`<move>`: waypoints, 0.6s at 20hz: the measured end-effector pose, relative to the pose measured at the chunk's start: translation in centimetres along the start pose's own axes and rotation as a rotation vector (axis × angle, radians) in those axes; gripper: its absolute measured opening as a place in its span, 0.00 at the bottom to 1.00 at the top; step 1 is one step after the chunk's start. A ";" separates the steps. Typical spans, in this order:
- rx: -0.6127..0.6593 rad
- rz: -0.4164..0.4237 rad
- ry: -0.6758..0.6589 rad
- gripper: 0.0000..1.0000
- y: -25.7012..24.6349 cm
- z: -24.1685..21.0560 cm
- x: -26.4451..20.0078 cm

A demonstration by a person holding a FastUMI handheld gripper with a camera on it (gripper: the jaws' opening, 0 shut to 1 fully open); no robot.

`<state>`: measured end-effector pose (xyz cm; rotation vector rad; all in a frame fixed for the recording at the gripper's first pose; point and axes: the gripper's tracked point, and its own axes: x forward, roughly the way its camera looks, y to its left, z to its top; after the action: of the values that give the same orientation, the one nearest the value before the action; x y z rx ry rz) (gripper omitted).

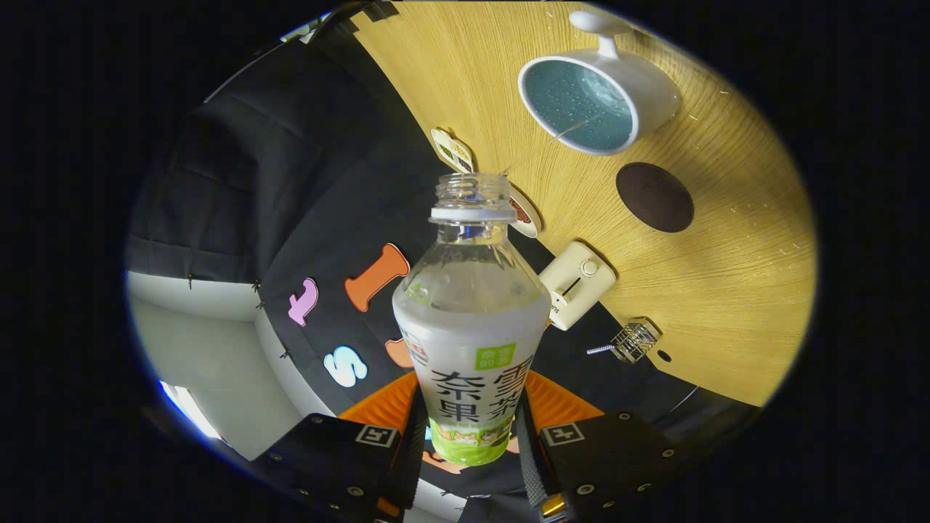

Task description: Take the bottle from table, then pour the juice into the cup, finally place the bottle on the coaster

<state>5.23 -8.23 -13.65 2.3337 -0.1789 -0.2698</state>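
Wood-grain table (726,290) fills the far side of the tilted view, with the booth's black cloth wall beside it. Between the gripper's (471,428) two fingers sits the bottle (472,327), both pads pressed against its labelled lower body, so the jaws are closed on it at about the bottle's width. Its long axis runs straight ahead from the fingers, open uncapped neck pointing away. It looks nearly empty, though the contents are hard to judge.

Beyond the neck and off to the right stands the white cup (581,103), its blue inside wet with droplets, so the pour appears to be done or nearly so. Nearer than the cup, also to the right of the bottle's axis, lies the dark round coaster (654,197), bare. The next move likely turns on swinging the bottle rightward and upright over that coaster.

A small white device (577,285) and a little wire cage (634,341) lie near the table's edge.
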 end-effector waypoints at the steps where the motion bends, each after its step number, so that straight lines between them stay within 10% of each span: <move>1: -0.009 -0.006 0.000 0.58 -0.1 0.0 0.0; 9: -0.223 -0.047 0.026 0.57 -2.1 0.0 0.0; 12: -0.483 -0.077 0.047 0.57 -4.1 0.4 -0.2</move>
<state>5.16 -5.60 -16.80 1.8673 0.0026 -0.2624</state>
